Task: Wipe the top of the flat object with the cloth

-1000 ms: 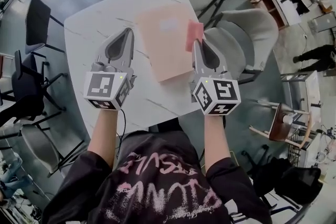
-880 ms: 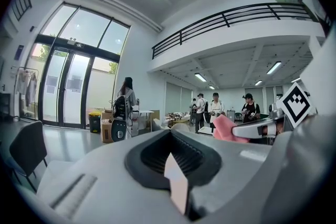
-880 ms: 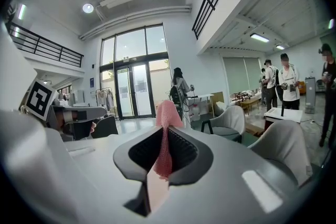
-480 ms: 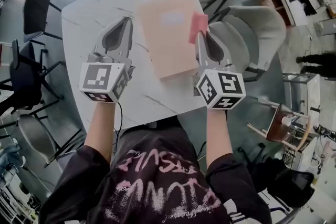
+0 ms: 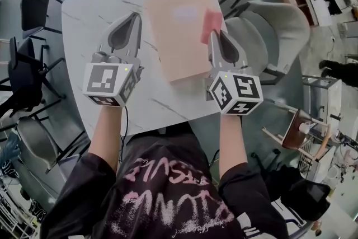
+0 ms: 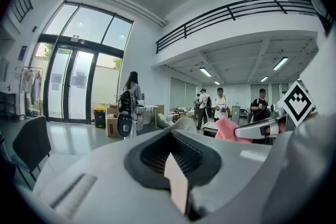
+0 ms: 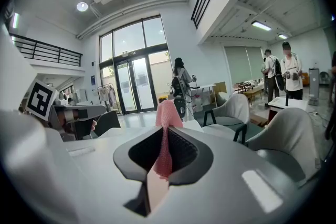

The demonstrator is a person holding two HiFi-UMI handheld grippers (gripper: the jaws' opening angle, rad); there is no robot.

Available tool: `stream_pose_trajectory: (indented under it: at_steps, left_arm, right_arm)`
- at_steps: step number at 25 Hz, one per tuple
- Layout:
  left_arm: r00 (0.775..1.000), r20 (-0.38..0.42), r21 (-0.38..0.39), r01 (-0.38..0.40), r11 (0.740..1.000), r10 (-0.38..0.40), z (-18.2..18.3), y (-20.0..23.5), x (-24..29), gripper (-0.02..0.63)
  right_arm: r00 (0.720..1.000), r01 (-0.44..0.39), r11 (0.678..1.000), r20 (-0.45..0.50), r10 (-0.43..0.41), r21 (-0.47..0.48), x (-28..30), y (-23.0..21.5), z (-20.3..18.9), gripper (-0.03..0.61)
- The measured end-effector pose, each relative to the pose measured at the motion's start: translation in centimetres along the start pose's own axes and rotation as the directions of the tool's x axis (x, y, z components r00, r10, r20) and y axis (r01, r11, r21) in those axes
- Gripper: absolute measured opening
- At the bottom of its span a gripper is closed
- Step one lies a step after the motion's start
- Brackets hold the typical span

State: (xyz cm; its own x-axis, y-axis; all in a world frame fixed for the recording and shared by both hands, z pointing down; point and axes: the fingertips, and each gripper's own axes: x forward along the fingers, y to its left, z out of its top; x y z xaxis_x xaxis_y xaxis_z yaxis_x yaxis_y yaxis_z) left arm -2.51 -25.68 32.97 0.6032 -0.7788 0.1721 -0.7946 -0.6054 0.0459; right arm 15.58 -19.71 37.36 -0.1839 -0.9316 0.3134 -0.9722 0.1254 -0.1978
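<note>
Head overhead; gripper views level (cloth (image 5: 211, 25) in all)

Pink mesh-textured cloth (image 5: 211, 26), pale peach flat object (image 5: 173, 47) with a whitish patch, white desk (image 5: 95, 14) streaked with grey veins

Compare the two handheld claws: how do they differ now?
The left grey claw is shut on nothing; the right grey claw is shut on a pink mesh cloth. The left claw is over the white table, beside the flat peach board; the right claw is at that board's right edge. Both point away from the person.
</note>
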Motion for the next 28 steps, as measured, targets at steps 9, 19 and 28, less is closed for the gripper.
stream_pose_trajectory:
  at_steps: [9,19,28]
  left_arm:
    - [0.999,-0.035,-0.013,0.003,1.000,-0.004,-2.4,-0.4,1.4,0.002]
    - [0.998,-0.068,-0.012,-0.011,1.000,0.010,-4.3,-0.1,2.1,0.002]
    - [0.998,-0.063,-0.008,-0.021,1.000,0.021,-4.4,-0.4,2.4,0.002]
  right_arm:
    - [0.999,-0.009,1.000,-0.045,0.010,0.022,1.5,-0.9,-2.2,0.051]
    - [0.997,-0.016,0.999,-0.076,0.019,0.036,2.5,-1.5,-3.6,0.051]
    - [0.995,-0.023,0.999,-0.096,0.026,0.034,3.1,-2.2,-4.3,0.051]
